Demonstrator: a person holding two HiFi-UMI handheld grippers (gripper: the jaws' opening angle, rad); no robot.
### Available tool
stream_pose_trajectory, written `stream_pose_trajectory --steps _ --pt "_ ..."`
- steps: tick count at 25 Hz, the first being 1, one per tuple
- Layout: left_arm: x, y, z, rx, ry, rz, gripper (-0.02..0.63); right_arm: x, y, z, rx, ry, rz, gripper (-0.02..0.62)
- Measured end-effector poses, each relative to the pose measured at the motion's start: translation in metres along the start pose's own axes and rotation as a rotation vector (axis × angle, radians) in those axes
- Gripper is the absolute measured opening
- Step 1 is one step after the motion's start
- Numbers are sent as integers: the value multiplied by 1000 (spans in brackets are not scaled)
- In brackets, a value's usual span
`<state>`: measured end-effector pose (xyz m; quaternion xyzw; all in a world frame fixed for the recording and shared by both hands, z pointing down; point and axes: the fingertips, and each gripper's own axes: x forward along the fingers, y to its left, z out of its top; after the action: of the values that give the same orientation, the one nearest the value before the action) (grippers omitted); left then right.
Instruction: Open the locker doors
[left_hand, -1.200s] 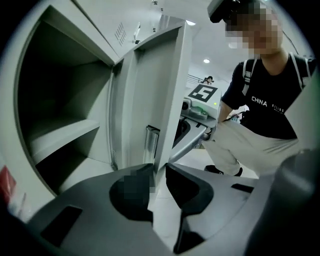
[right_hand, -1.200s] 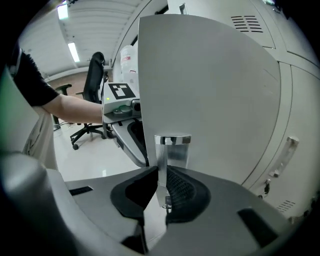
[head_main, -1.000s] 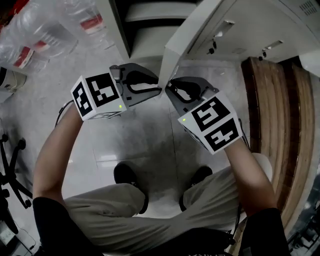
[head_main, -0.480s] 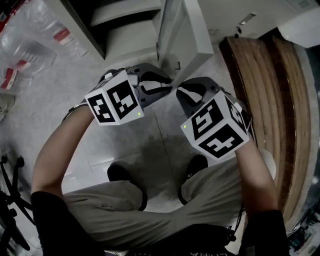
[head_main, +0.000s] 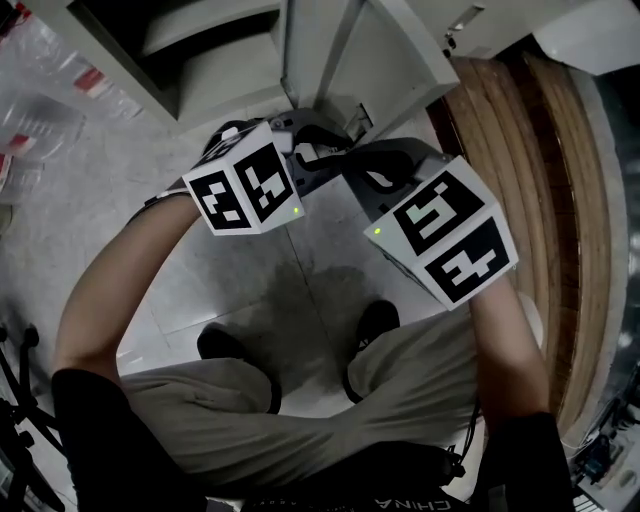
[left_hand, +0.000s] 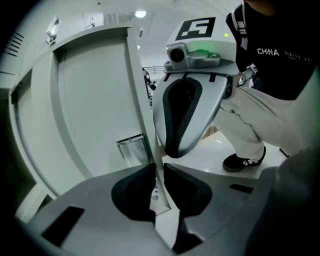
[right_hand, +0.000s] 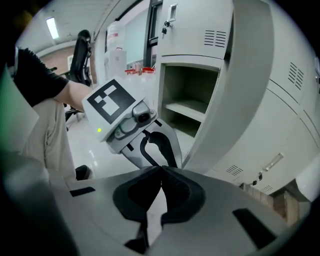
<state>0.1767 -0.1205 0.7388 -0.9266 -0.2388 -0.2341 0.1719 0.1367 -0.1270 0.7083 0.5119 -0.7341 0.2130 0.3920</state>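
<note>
Further swing of locker door (head_main: 375, 50) since a second ago, its free edge now nearer the person's body; both grippers carried along with it, marker cubes turned.

Left gripper (left_hand: 159, 167): jaws just closed in, now clamped on door's thin free edge, edge running up between the pads.

Right gripper (right_hand: 161, 171): jaws clenched tip to tip, nothing between them, just beside the left gripper and the door's edge; contact with door not clear.

Open compartment (right_hand: 186, 107) beyond door, one shelf inside. Louvred vents and small latches on neighbouring closed doors (right_hand: 280, 145).

Legible writing: "CHINA" (left_hand: 268, 51) in white on person's black shirt; smaller print beside it too faint to read. Black-and-white square markers on cubes, green light lit on each.

Wrapped bottles (head_main: 45, 110) on floor (head_main: 250, 280) at upper left of head view, red labels blurred, unreadable. Wooden slats (head_main: 545, 200) at right.
</note>
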Motion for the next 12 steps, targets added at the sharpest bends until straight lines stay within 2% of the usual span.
stream_pose_trajectory --steps 5,8,12 --pt "15 9 2 33 7 55 63 6 -27 -9 7 27 -144 32" --pt "17 20 0 -4 1 72 63 6 -49 -17 66 48 -200 32" --pt "18 41 -3 -60 -13 116 61 3 -82 -26 84 59 -294 32"
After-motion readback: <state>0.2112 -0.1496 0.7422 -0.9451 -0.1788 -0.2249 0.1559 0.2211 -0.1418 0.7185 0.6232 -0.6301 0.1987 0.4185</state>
